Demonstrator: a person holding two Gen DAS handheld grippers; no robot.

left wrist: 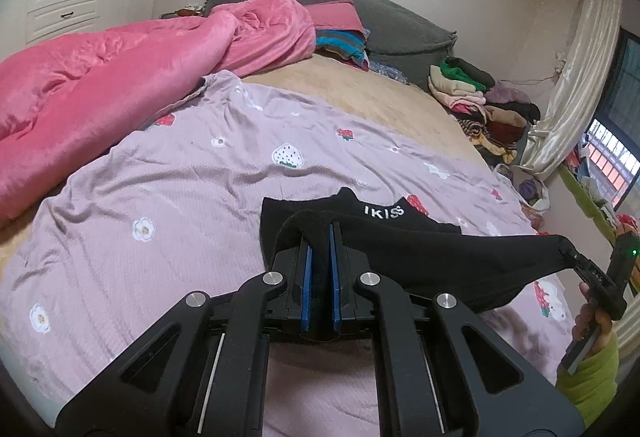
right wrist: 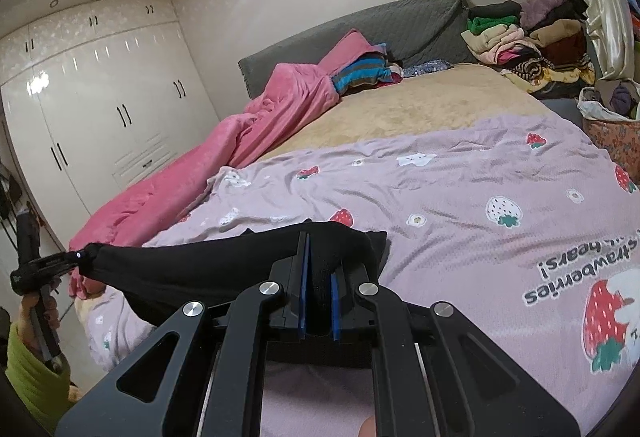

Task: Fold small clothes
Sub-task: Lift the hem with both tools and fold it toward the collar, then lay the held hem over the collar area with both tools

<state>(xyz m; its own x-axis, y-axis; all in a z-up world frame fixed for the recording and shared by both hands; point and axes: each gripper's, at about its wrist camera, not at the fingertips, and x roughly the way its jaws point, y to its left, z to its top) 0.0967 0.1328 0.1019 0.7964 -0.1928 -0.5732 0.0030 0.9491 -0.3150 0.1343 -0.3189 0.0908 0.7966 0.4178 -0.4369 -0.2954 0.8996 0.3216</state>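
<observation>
A small black garment (left wrist: 420, 249) with white "IKISS" lettering on its waistband hangs stretched between my two grippers, just above the lilac strawberry-print sheet (left wrist: 180, 177). My left gripper (left wrist: 320, 233) is shut on one end of it. My right gripper (right wrist: 320, 249) is shut on the other end (right wrist: 224, 269). In the left wrist view the right gripper (left wrist: 568, 251) shows at the far right, clamped on the cloth. In the right wrist view the left gripper (right wrist: 86, 251) shows at the far left, clamped on the cloth.
A pink quilt (left wrist: 100, 77) lies bunched along the bed's left side. A grey headboard (left wrist: 360, 13) stands at the back. A pile of clothes (left wrist: 480, 105) sits at the head corner, with a curtain (left wrist: 580, 77) beside it. White wardrobes (right wrist: 100, 97) line the wall. A basket (right wrist: 608, 125) stands by the bed.
</observation>
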